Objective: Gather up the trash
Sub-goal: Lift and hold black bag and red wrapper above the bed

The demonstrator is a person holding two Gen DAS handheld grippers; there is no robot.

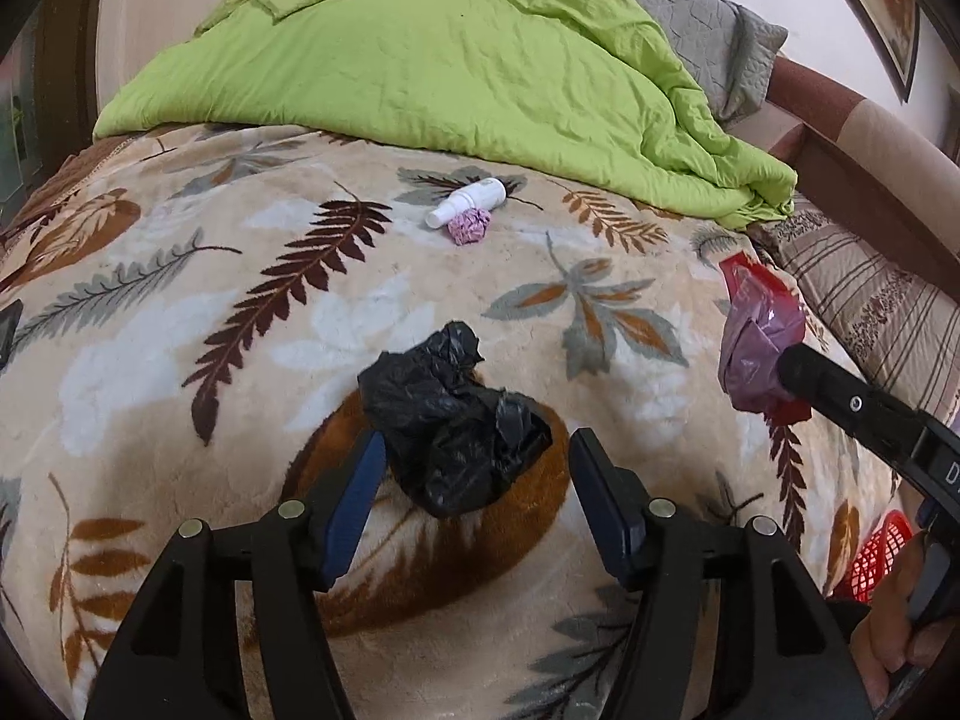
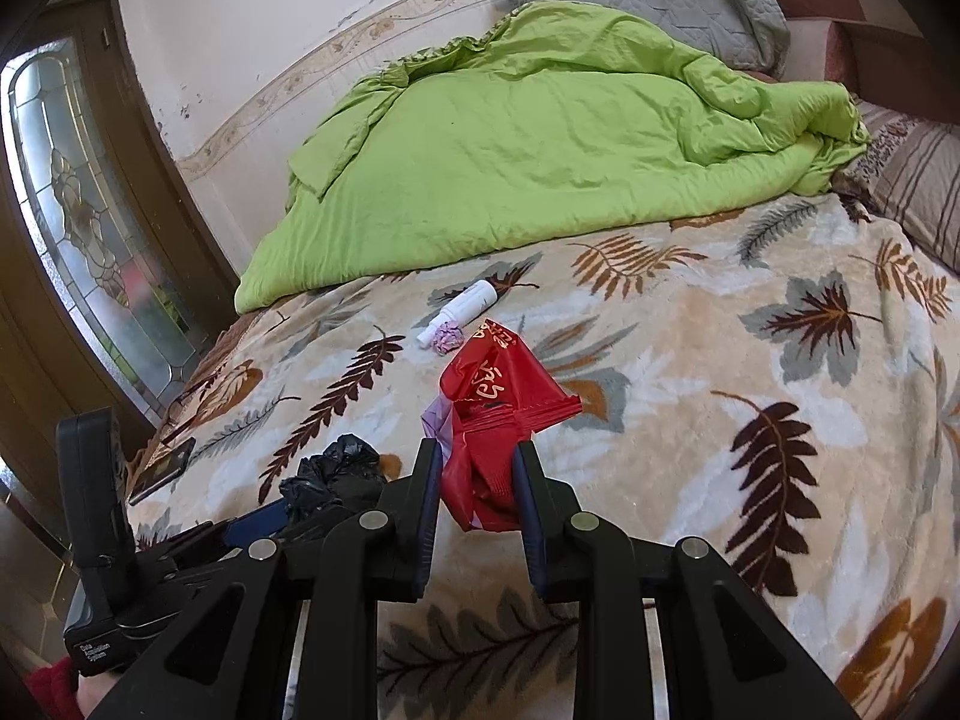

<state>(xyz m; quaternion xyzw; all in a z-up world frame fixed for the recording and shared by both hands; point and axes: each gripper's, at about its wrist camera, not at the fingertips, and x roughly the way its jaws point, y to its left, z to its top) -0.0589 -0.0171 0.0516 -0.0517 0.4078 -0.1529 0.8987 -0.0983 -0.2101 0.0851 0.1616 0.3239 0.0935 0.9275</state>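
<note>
Two grippers over the bed, one already holds trash.

The left gripper [image 1: 474,468] is spread around the black bag [image 1: 453,414] on the leaf blanket [image 1: 180,324]; the right gripper [image 2: 474,480] pinches a red wrapper [image 2: 498,408]. Further away lie a white bottle [image 1: 465,201] and pink paper ball [image 1: 469,226].

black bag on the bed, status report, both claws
Left claw open, straddling black bag, not yet gripped. Right claw shut on red wrapper. White bottle and pink wad uncollected. Path unobstructed.

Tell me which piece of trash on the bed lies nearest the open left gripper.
The crumpled black plastic bag: it lies just ahead of the left gripper. The white bottle and pink paper ball lie farther, near the green quilt.
</note>
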